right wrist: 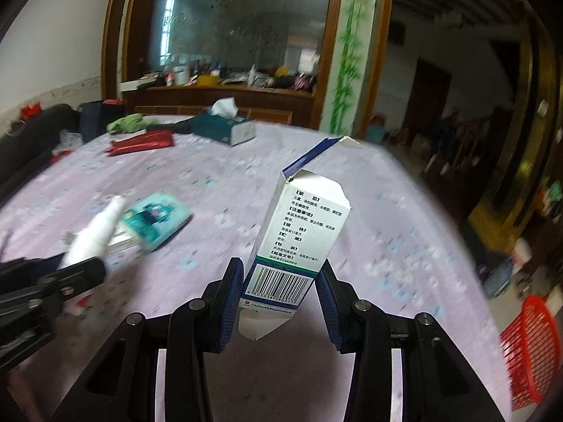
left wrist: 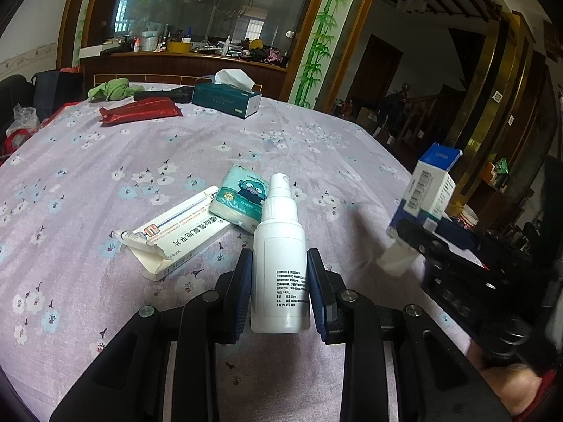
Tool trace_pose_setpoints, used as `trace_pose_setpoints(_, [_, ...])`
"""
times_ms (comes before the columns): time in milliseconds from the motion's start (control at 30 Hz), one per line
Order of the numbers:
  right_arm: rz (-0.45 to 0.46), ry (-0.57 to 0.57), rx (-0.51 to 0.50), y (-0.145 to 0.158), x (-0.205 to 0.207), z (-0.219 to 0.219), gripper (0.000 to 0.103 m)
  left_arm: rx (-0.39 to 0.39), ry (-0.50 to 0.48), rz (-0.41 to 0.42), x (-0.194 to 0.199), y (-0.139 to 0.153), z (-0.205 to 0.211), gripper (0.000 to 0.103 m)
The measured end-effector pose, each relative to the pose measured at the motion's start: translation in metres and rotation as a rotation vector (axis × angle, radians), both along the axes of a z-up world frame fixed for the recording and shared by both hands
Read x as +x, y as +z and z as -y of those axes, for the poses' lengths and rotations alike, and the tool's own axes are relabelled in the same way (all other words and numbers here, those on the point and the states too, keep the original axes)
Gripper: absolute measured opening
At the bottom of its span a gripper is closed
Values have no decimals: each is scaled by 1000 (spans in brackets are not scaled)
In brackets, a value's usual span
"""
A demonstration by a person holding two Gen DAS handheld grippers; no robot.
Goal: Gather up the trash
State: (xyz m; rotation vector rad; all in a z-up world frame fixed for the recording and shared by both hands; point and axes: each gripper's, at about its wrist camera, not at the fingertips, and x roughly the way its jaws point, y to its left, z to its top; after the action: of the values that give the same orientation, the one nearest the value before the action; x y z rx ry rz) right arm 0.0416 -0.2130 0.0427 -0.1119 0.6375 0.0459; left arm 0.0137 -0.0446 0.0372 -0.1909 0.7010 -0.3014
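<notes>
My left gripper (left wrist: 279, 270) is shut on a white spray bottle (left wrist: 279, 246), held upright above the flowered tablecloth (left wrist: 105, 161). Just beyond it lie a torn long white medicine box (left wrist: 176, 228) and a teal tissue pack (left wrist: 241, 197). My right gripper (right wrist: 279, 281) is shut on a white and blue medicine carton (right wrist: 302, 225) with its top flap open, lifted off the table. That carton (left wrist: 431, 186) shows at the right of the left wrist view, and the spray bottle (right wrist: 95, 232) shows blurred at the left of the right wrist view.
At the far end of the table sit a dark green tissue box (left wrist: 227, 96), a red packet (left wrist: 140, 110) and a green cloth (left wrist: 112, 89). A red plastic basket (right wrist: 527, 348) stands on the floor off the table's right edge. A cluttered wooden counter (left wrist: 183, 58) runs behind.
</notes>
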Motion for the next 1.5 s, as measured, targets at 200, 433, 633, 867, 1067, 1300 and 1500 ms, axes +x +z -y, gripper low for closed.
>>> trace_pose_setpoints(200, [-105,77,124,10,-28,18,45,21,-9,24,-6,5,6,28])
trace_pose_setpoints(433, [-190,104,199,11,-69,52,45,20,-67,48,-34,19,24,28])
trace_pose_setpoints(633, [-150,36,245,20,-104,93,45,26,-135,46,-58,28,50,29])
trace_pose_setpoints(867, [-95,-87,333,36,-136,159,45,29,-286,38,-76,45,112,29])
trace_pose_setpoints(1067, [-60,-260,392,44,-163,245,45,4,-470,15,-87,63,192,29])
trace_pose_setpoints(1300, [-28,-415,427,52,-182,338,45,-40,-639,-45,-86,71,291,29])
trace_pose_setpoints(1500, [-41,-466,443,51,-177,387,45,-48,-707,-87,-80,66,363,29])
